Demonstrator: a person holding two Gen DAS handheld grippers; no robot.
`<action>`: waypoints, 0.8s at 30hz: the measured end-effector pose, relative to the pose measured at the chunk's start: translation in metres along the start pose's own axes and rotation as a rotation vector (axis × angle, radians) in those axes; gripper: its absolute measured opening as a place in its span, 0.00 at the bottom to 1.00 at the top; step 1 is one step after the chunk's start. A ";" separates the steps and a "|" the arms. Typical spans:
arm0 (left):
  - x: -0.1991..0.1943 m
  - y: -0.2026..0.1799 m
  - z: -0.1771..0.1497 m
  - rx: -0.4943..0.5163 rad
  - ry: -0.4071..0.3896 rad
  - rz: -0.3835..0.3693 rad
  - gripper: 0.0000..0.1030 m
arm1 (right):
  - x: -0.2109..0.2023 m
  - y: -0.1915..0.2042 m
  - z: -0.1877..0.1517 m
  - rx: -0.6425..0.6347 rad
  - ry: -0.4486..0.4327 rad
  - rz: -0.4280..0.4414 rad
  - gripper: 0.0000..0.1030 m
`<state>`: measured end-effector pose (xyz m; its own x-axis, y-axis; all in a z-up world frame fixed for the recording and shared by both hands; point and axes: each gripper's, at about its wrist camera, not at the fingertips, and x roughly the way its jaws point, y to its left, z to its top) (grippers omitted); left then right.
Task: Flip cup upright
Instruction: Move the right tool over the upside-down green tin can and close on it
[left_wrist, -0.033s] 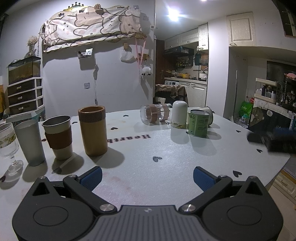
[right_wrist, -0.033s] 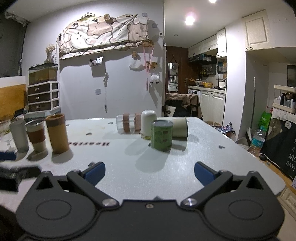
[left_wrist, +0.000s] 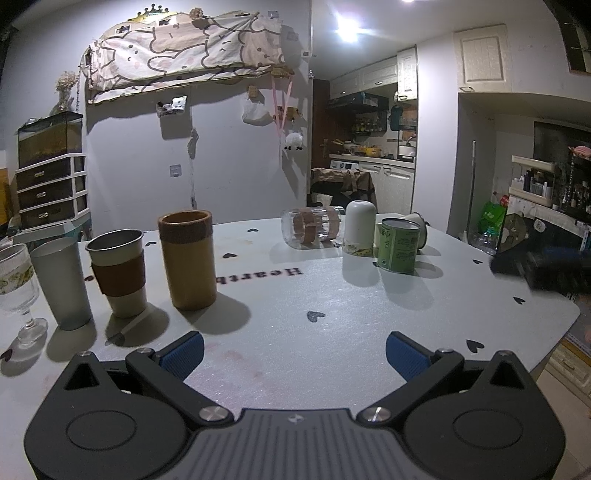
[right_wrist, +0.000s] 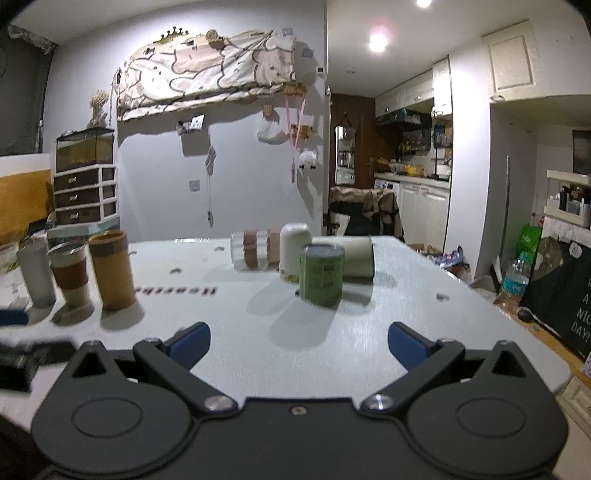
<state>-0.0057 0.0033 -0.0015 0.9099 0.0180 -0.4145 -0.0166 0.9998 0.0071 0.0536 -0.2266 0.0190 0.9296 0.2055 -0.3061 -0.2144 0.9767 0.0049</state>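
Note:
A clear glass cup with brown bands (left_wrist: 310, 229) (right_wrist: 255, 248) lies on its side at the far middle of the table. A white cup (left_wrist: 359, 231) (right_wrist: 294, 251) stands upside down beside it. A green cup (left_wrist: 399, 249) (right_wrist: 321, 275) stands mouth down in front. A cream cup (left_wrist: 419, 229) (right_wrist: 356, 261) lies on its side behind the green one. My left gripper (left_wrist: 294, 353) is open and empty, low over the near table. My right gripper (right_wrist: 298, 343) is open and empty, facing the green cup from a distance.
Upright at the left stand a tan cylinder cup (left_wrist: 187, 259) (right_wrist: 112, 268), a steel cup with brown sleeve (left_wrist: 119, 271) (right_wrist: 71, 275), a frosted tumbler (left_wrist: 61, 282) (right_wrist: 35, 273) and a stemmed glass (left_wrist: 16, 290). The white table (left_wrist: 332, 295) ends at the right.
Nothing has visibly changed; the earlier frames show the same scene as now.

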 end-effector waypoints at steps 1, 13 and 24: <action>0.000 0.000 -0.001 -0.001 0.001 0.005 1.00 | 0.007 -0.001 0.005 0.001 -0.007 0.001 1.00; -0.004 0.017 -0.012 -0.023 0.005 0.025 1.00 | 0.145 -0.032 0.070 0.061 0.018 -0.064 1.00; 0.003 0.038 -0.025 -0.065 0.038 0.047 1.00 | 0.255 -0.044 0.059 0.159 0.220 -0.112 1.00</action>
<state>-0.0144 0.0414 -0.0256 0.8912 0.0637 -0.4491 -0.0868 0.9957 -0.0311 0.3175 -0.2132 -0.0029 0.8539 0.0942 -0.5118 -0.0479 0.9935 0.1030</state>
